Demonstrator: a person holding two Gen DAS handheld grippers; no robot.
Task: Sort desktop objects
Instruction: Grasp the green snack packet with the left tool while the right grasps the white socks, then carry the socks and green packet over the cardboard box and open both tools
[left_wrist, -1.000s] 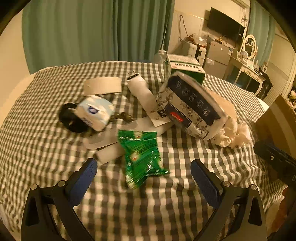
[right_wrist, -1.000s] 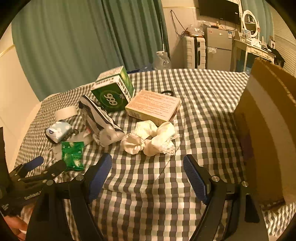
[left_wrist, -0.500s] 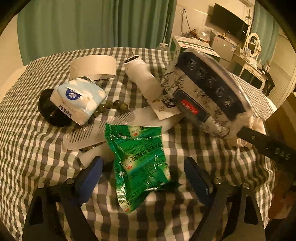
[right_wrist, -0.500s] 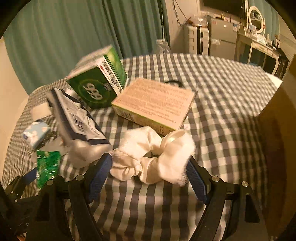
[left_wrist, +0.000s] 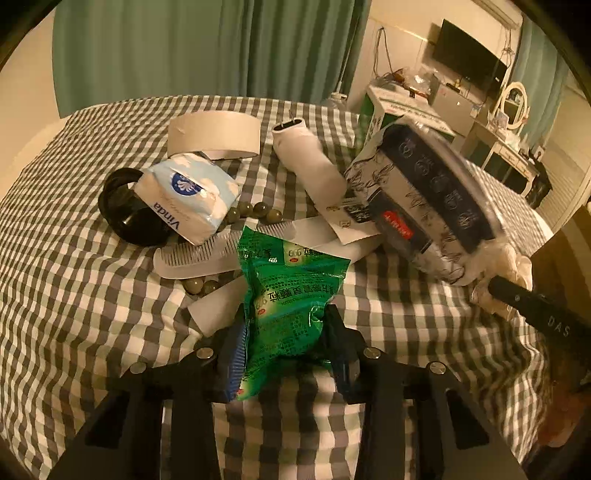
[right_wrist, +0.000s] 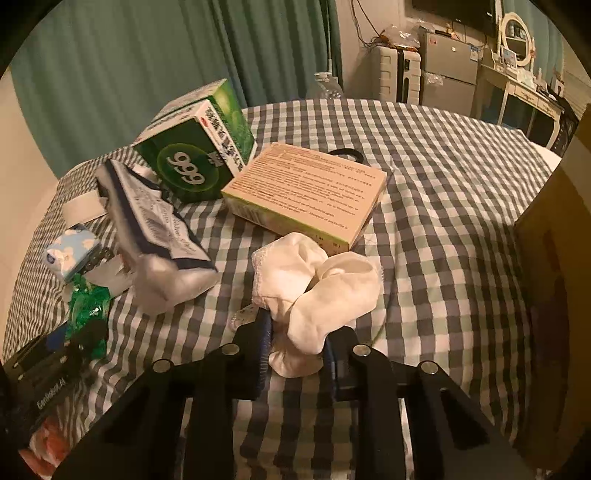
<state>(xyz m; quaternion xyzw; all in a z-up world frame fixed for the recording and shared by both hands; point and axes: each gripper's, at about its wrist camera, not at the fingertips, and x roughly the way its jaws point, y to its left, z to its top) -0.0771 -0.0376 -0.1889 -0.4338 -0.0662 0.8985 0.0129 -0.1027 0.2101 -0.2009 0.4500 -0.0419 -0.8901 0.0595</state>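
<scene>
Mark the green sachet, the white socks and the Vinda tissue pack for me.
green sachet (left_wrist: 288, 295), left wrist view, middle of the printed front.
white socks (right_wrist: 332, 295), right wrist view, on the front sock's body.
Vinda tissue pack (left_wrist: 188, 192), left wrist view, on the blue logo face.

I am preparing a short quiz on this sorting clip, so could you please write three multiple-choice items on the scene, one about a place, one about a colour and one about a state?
1. Where does the blue tissue pack lie?
A. Partly on the black round object
B. On the tan box
C. Inside a drawer

2. What colour is the sachet between the left gripper's fingers?
A. Red
B. Green
C. White

3. What state is the right gripper in?
A. Open over bare cloth
B. Shut on a comb
C. Shut on the white socks

Answers:
1. A: the pack overlaps the black object's right side.
2. B: the crinkled sachet is bright green.
3. C: both fingers press the sock bundle from either side.
</scene>
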